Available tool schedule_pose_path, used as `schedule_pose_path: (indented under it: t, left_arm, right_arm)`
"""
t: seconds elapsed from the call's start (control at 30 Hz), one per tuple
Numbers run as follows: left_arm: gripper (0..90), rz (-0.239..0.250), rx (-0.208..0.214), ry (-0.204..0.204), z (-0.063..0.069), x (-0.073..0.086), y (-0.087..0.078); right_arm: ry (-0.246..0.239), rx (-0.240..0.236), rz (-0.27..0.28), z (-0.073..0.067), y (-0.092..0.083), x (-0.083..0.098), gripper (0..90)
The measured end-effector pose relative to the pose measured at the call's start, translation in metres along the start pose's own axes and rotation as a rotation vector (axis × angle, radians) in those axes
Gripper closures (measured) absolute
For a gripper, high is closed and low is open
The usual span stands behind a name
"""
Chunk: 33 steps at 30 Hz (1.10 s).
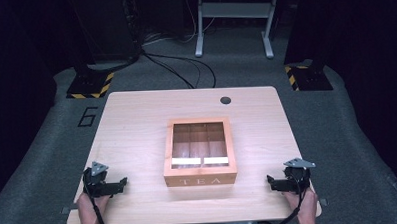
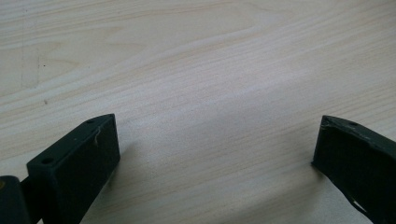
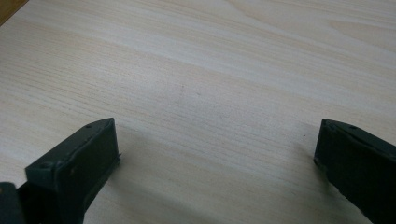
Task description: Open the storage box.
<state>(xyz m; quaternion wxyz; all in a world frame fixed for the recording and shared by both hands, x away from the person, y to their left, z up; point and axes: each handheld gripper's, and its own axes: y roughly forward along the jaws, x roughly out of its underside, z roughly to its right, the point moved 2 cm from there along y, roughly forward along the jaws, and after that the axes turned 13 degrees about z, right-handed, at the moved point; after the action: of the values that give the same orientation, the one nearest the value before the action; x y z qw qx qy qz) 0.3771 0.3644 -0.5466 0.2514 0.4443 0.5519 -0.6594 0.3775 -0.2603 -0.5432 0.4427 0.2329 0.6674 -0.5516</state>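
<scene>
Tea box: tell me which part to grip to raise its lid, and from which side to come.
Probably the lid's front edge, just above the wall lettered TEA on the tea box, approached from the person's side. The lid is a flat wooden frame around a window, lying shut, so only its thin rim offers a hold. No hinges show, so the opening side is a guess. Both the left gripper and right gripper are open.

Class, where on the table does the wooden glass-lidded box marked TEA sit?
In the high view, the wooden glass-lidded TEA box sits mid-table toward the near edge, between the left gripper and right gripper.
</scene>
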Motion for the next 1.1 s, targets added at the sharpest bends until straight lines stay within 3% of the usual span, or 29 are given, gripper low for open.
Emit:
schedule_pose_path:
  t: [0.43, 0.6, 0.77, 0.83, 1.1]
  left_arm:
    - [0.5, 0.001, -0.004, -0.003, 0.001, 0.000, 0.000]
    - [0.5, 0.002, -0.007, -0.007, 0.001, 0.000, 0.000]
    - [0.6, 0.004, -0.012, -0.007, 0.001, 0.000, 0.000]
    - [0.6, 0.004, -0.013, -0.008, 0.001, 0.000, 0.000]
    - [1.0, 0.004, -0.012, -0.008, 0.001, 0.000, 0.000]
  right_arm:
    - [-0.001, 0.001, 0.010, 0.000, -0.001, 0.001, 0.0]
    - [0.022, 0.033, 0.021, 0.000, -0.001, 0.002, 0.0]
    - [0.009, 0.037, 0.006, 0.000, -0.002, 0.000, 0.0]
    - [-0.007, 0.034, 0.002, -0.003, -0.003, -0.001, 0.0]
    - [-0.003, -0.048, 0.072, -0.029, -0.015, -0.017, 0.0]
